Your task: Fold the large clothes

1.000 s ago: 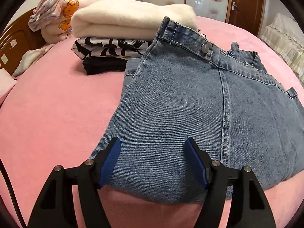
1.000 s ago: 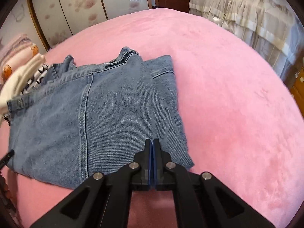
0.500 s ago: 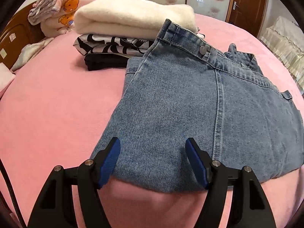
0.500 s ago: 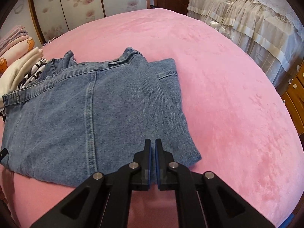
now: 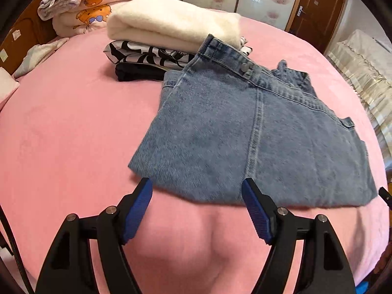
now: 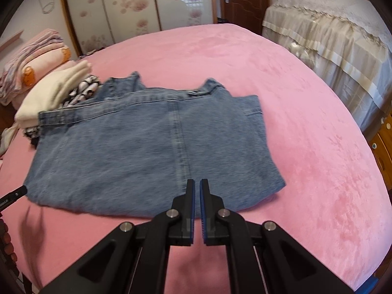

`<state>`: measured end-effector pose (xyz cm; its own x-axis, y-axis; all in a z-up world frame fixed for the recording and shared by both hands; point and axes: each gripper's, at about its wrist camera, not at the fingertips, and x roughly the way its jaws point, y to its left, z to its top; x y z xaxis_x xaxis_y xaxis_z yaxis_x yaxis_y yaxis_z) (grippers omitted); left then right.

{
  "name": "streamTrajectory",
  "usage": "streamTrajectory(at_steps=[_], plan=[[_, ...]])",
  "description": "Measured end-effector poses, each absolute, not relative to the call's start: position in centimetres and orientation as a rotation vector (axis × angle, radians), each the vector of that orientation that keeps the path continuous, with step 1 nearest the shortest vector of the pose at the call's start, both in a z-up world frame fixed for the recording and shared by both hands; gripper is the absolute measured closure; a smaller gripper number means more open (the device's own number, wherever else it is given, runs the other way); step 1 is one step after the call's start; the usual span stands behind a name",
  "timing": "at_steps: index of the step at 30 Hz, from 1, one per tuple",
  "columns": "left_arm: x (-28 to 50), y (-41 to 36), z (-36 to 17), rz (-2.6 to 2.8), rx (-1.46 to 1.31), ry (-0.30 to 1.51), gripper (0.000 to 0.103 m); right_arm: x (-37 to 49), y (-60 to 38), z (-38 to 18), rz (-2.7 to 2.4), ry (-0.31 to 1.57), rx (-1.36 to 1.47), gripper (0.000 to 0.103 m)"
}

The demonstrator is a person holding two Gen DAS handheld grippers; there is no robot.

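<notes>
Folded blue jeans (image 5: 245, 134) lie flat on the pink bed (image 5: 61, 134), waistband at the far side and resting against a clothes pile. My left gripper (image 5: 196, 183) hangs above the bedding just short of the jeans' near edge, its jaws opening with nothing between them. In the right wrist view the jeans (image 6: 147, 152) fill the middle. My right gripper (image 6: 197, 182) hovers over their near edge, shut and empty, with only a thin slit between its blue pads. The tip of my left gripper (image 6: 12, 196) shows at the left border.
A pile of folded clothes (image 5: 171, 24), cream on top of black-and-white and black, sits behind the jeans on the left. Folded pink blankets (image 5: 85, 7) lie beyond it by the headboard. A second bed with a beige cover (image 6: 330, 36) stands to the right. Wardrobe doors and a brown door are behind.
Both grippers have drawn back and risen from the jeans. The left jaws, which straddled the near edge, now stand clear of it and slightly wider. The right gripper stays shut.
</notes>
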<state>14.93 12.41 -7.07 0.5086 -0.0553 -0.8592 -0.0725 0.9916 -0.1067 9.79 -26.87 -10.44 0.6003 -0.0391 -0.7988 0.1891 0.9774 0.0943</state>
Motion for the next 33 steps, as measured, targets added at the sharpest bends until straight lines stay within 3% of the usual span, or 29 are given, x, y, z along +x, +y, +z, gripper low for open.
streamTrajectory(at_steps=[10, 14, 21, 33], plan=[[10.6, 12.1, -6.6, -0.166, -0.342, 1.053, 0.025, 7.7, -21.9, -8.5, -0.038, 0.874, 0.173, 0.097], [9.7, 12.4, -7.9, -0.187, -0.443, 1.074, 0.025, 7.0, -19.9, -8.3, -0.026, 0.843, 0.147, 0.075], [10.2, 13.0, -12.1, -0.194, -0.561, 1.105, 0.025, 7.6, -18.2, -9.8, 0.009, 0.851, 0.128, 0.075], [16.6, 12.8, -15.6, -0.141, -0.562, 0.91, 0.024, 11.5, -16.8, -11.8, 0.014, 0.862, 0.11, 0.075]])
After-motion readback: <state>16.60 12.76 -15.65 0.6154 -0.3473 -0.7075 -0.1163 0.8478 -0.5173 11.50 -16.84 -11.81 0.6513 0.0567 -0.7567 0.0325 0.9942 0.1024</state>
